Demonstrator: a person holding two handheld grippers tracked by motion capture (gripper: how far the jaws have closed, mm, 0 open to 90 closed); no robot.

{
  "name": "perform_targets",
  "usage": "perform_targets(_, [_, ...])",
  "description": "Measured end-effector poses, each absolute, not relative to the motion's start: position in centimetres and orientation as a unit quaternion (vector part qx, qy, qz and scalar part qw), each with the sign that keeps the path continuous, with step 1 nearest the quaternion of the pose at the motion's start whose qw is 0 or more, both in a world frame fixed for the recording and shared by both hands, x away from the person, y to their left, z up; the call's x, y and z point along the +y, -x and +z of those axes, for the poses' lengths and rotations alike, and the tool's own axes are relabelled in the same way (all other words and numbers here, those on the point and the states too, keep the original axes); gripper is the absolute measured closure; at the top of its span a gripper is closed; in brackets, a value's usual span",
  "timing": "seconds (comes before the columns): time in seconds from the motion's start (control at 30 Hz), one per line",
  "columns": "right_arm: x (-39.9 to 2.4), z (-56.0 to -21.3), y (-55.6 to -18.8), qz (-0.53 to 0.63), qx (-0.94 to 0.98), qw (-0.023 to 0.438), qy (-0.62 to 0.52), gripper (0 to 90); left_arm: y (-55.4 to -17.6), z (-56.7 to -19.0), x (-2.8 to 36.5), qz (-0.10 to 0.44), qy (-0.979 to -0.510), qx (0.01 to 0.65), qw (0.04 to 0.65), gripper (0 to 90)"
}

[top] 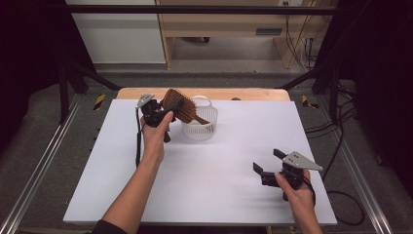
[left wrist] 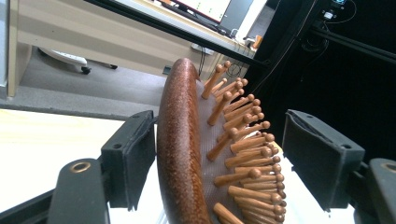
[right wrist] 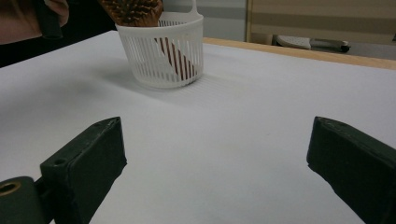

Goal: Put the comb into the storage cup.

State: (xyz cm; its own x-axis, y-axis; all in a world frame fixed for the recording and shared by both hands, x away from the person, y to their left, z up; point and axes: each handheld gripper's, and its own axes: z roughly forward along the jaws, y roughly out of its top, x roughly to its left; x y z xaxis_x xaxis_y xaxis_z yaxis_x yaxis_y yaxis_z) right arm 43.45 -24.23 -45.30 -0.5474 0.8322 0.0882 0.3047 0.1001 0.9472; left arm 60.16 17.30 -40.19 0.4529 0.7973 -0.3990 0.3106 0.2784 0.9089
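Nearest the person, the right gripper point(top: 265, 167) hovers low over the white desk point(top: 214, 190) at its right front; its jaws stand wide apart with nothing between them, and the right gripper view looks across bare desk between the two dark pads. Farther back, toward the desk's far edge and left of its middle, stands a small white basket point(top: 200, 127) with slatted walls and a thin handle arching over it. In it stands a wooden hairbrush point(top: 179, 104), handle end down inside the basket; the reddish-brown handle shows through the slats in the right gripper view point(right wrist: 175, 58), and the brush leans up and out over the rim to the left. The left gripper point(top: 160, 113) is at the head of the brush, just left of the basket. In the left gripper view the jaws stand apart on either side of the head: the left-hand pad lies right against the smooth back of the brush, whether touching or a hair off I cannot tell, while the right-hand pad stands clear of the bristle tips, so the head is not clamped. The brush point(left wrist: 180, 154) has an oval, glossy, speckled dark-brown back, and a grey cushion set with rows of light wooden pins with rounded tips.
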Motion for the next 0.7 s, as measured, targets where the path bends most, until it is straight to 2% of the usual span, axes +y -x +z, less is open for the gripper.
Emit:
perform_targets(0.53, [-24.12,-45.31,-43.44,0.533,0.701,0.246,-0.405,4.8,-59.61,-39.99,17.26,0.212,-0.575,0.486,0.623,5.2])
perform_targets(0.7, [-24.1,-45.31,-43.43,0.533,0.701,0.246,-0.405,4.8,-59.31,-39.75,17.18,0.226,-0.58,0.478,0.62,4.7])
